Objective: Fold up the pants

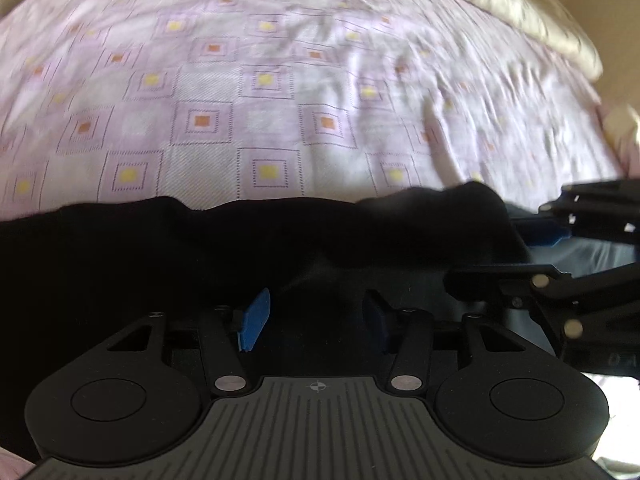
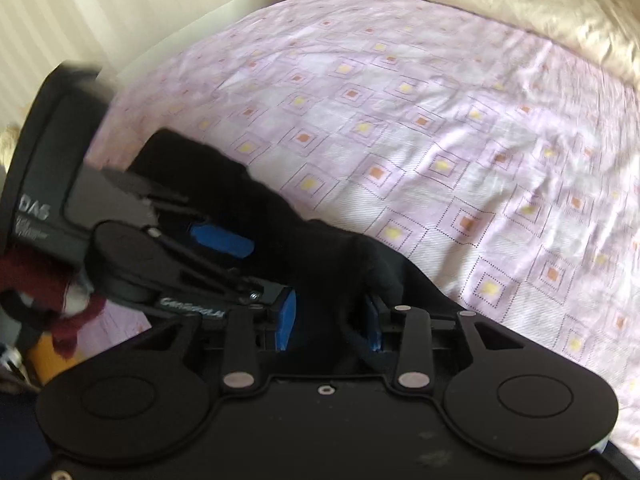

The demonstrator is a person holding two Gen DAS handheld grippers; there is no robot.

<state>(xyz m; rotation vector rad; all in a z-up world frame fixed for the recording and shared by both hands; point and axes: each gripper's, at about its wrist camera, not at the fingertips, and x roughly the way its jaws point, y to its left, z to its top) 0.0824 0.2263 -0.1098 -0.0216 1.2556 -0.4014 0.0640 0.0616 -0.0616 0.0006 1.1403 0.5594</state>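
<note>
1. The black pants (image 1: 248, 248) lie bunched along the near edge of the bed, on the lilac checked sheet (image 1: 264, 120), right in front of both grippers.
2. The left gripper (image 1: 316, 322) has its blue pads well apart, with dark cloth between and under them; it grips nothing that I can make out.
3. The right gripper (image 2: 330, 320) has its jaws spread too. A black fold rises between the pads, but whether they pinch it cannot be told from these blurred views.
4. The step in hand looks like taking hold of the pants' edge for a fold. To do it well, each gripper should close on a single clean edge of cloth, not a wad. Both should take matching points along the same hem or waistband, then lift together so the fabric stays taut and even.
5. Bunching is the likely risk, because the cloth is already crumpled.
6. The right wrist view alone shows the left gripper from the side, the person's dark red sleeve (image 2: 60, 304), the pale wall and the cream duvet (image 2: 500, 4) at the far end.
7. The left wrist view alone shows how far the pants stretch across the near edge.
</note>
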